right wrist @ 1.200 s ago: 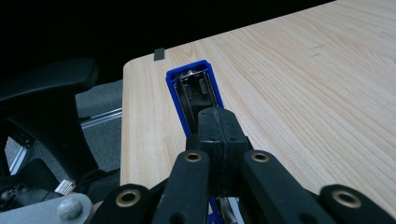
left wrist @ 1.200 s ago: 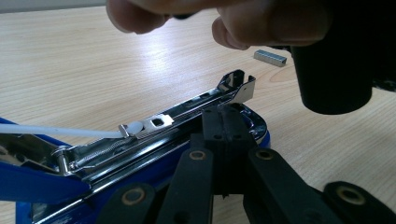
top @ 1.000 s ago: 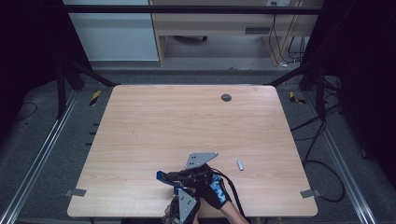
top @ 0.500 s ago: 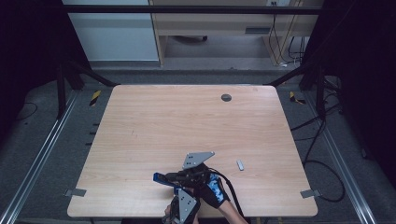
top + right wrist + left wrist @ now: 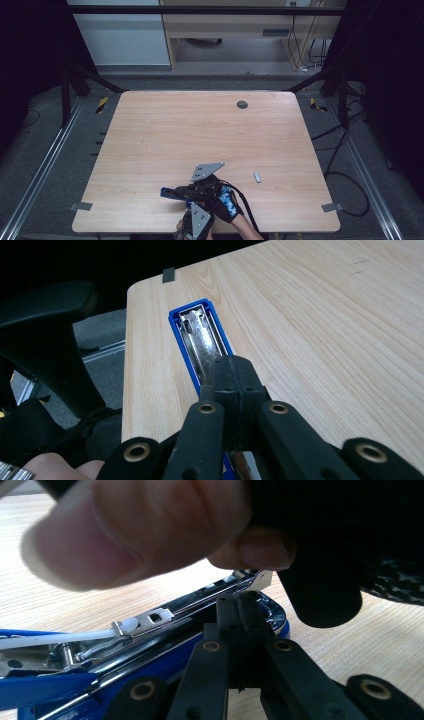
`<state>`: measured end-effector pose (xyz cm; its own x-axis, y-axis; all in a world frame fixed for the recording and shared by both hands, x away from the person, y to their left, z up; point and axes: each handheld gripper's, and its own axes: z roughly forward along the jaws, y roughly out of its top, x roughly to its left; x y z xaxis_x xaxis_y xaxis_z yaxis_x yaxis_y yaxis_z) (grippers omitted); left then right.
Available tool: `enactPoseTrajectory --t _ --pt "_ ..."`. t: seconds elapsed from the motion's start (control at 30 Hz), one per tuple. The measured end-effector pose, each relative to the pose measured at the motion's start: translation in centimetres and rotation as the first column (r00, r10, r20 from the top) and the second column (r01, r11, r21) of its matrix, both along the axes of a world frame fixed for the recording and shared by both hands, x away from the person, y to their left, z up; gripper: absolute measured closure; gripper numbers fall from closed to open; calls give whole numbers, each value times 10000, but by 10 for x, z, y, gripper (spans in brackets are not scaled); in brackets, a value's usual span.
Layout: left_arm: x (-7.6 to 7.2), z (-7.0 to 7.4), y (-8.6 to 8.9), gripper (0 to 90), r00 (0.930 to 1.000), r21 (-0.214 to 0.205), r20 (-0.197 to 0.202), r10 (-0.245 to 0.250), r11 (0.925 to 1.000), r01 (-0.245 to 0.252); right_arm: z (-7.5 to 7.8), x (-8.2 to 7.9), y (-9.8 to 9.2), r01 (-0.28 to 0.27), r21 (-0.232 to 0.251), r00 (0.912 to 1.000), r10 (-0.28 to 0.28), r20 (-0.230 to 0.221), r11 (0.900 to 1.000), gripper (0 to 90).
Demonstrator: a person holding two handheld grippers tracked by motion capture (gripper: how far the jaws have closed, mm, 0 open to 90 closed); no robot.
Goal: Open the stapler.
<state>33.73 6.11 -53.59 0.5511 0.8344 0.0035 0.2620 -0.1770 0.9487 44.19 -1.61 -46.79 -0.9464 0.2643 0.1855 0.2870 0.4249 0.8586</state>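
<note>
A blue stapler (image 5: 171, 192) lies opened flat near the table's front edge, its metal magazine (image 5: 200, 337) bare. My right gripper (image 5: 192, 190), under a grey plate, points left along the stapler with its jaws shut; in the right gripper view its tips (image 5: 235, 362) lie over the magazine's near end. My left gripper (image 5: 196, 207) comes in from the front edge, jaws shut. In the left gripper view its tips (image 5: 239, 602) rest against the stapler's open metal channel (image 5: 160, 620). A thumb (image 5: 125, 535) and a gloved hand (image 5: 320, 580) hang close above.
A short grey strip of staples (image 5: 257, 176) lies to the right of the grippers. A round dark grommet (image 5: 242, 104) sits near the wooden table's (image 5: 200, 130) far edge. A black chair (image 5: 45, 340) stands off the table's front left corner.
</note>
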Motion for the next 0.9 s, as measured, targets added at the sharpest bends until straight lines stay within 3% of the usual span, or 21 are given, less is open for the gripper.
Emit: enactPoseTrajectory --t 0.4,0.9 --pt "0 0 0 899 10000 5 16 11 10000 -11 -3 0 4 49 -706 9999 -57 -102 9975 900" --pt "0 0 0 899 10000 41 40 18 10000 -18 -6 2 8 45 -1051 9998 -67 -203 9944 900"
